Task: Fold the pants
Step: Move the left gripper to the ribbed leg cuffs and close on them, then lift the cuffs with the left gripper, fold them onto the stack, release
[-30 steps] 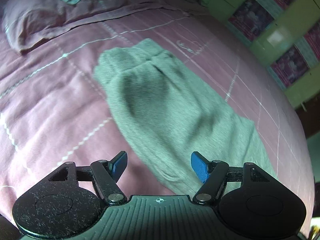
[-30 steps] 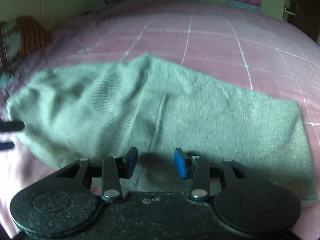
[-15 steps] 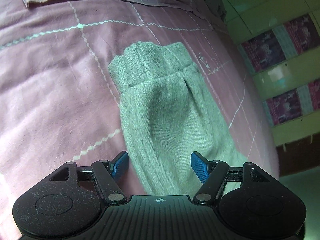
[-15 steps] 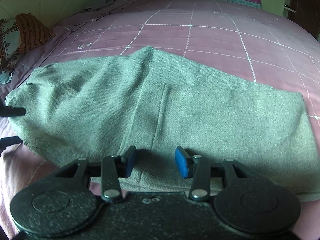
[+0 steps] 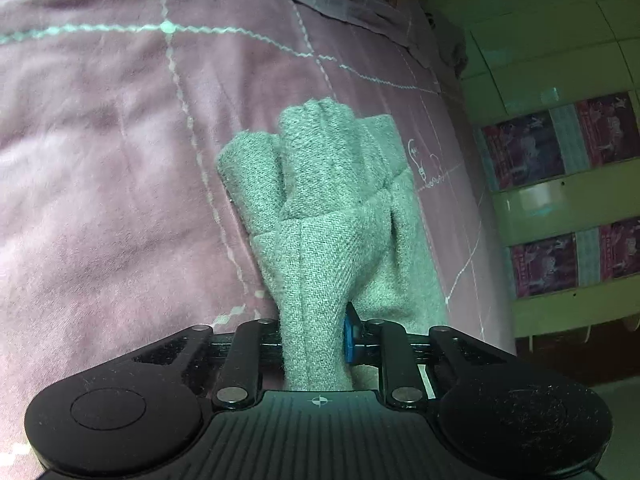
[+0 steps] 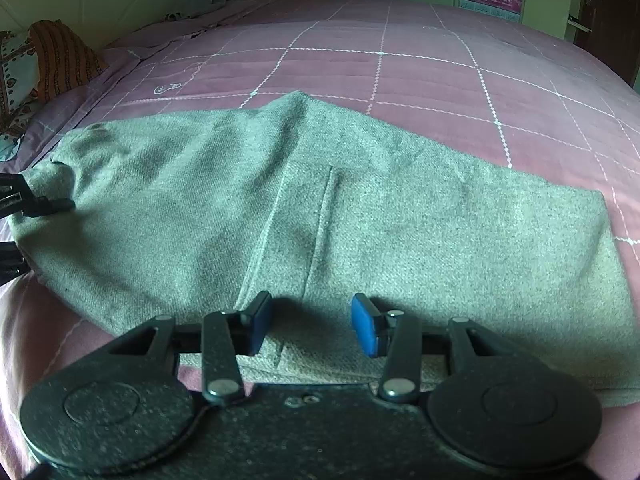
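Change since earlier frames: left tool (image 5: 314,336) has dropped close onto the cuffed leg end of the grey pants (image 5: 320,216), and its jaws have just been closing, with a bunched ridge of that fabric between them.
Left tool: clamped on the gathered pants fabric just behind the ribbed cuff (image 5: 316,152); one blue pad (image 5: 351,338) shows against the cloth, the other is hidden behind it.
Right tool: right tool (image 6: 312,324) has its jaws apart, blue pads poised over the near edge of the pants; whether they touch the fabric cannot be told.
Pants: grey pants (image 6: 320,216) lie lengthwise across the pink checked bedsheet (image 6: 400,64), folded leg over leg, the leg end at the left of the right wrist view, where black parts of the left tool (image 6: 24,204) meet it.
Surroundings: patterned pillow (image 6: 36,60) near the wall, posters (image 5: 560,144) on the green wall.
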